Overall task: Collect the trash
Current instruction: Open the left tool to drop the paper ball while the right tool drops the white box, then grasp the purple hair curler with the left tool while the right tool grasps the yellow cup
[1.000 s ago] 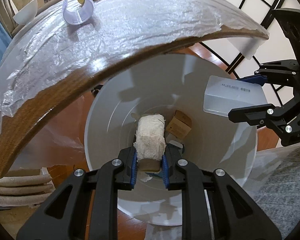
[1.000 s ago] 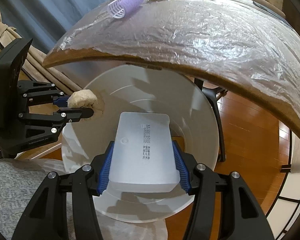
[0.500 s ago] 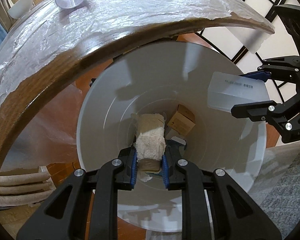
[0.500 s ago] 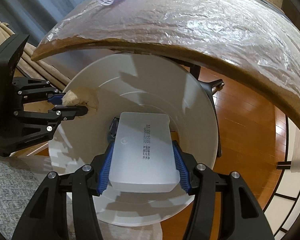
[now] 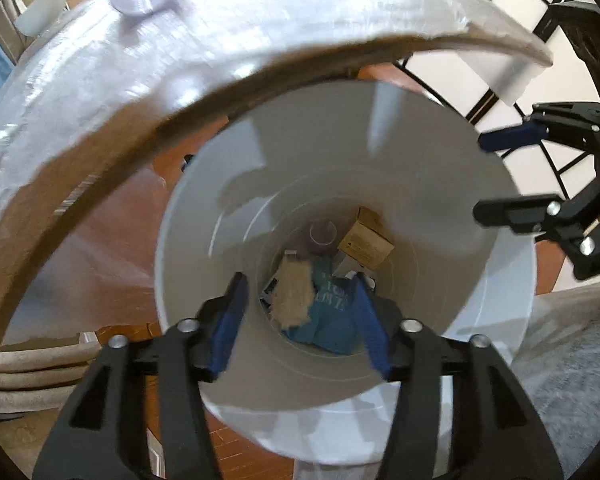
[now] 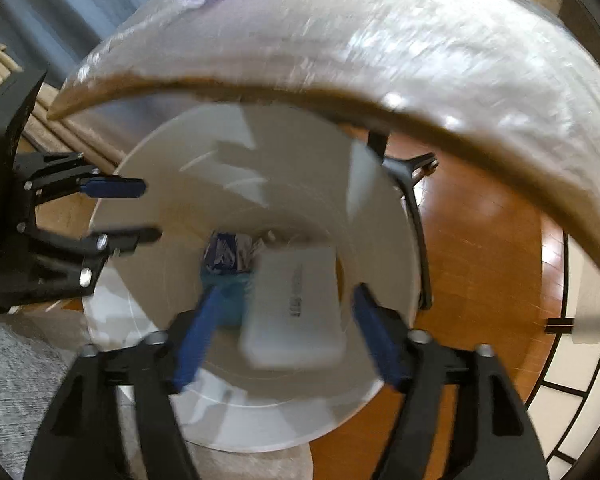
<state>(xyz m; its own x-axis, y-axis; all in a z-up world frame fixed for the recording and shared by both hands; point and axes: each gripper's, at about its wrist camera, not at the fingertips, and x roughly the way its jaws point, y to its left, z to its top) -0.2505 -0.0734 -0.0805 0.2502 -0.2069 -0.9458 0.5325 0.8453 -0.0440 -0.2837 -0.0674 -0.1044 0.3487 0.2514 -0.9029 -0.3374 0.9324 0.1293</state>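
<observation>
left gripper: black angular frame, blue pads, silver screws
right gripper: same black frame, blue pads

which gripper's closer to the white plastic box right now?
Right. The box is falling between the right gripper's open fingers; the left gripper sits across the bin, open too.

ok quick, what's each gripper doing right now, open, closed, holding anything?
Left gripper: open, empty; beige crumpled wad loose over the white round bin.
Right gripper: open, empty; translucent plastic box loose between the jaws.
</observation>
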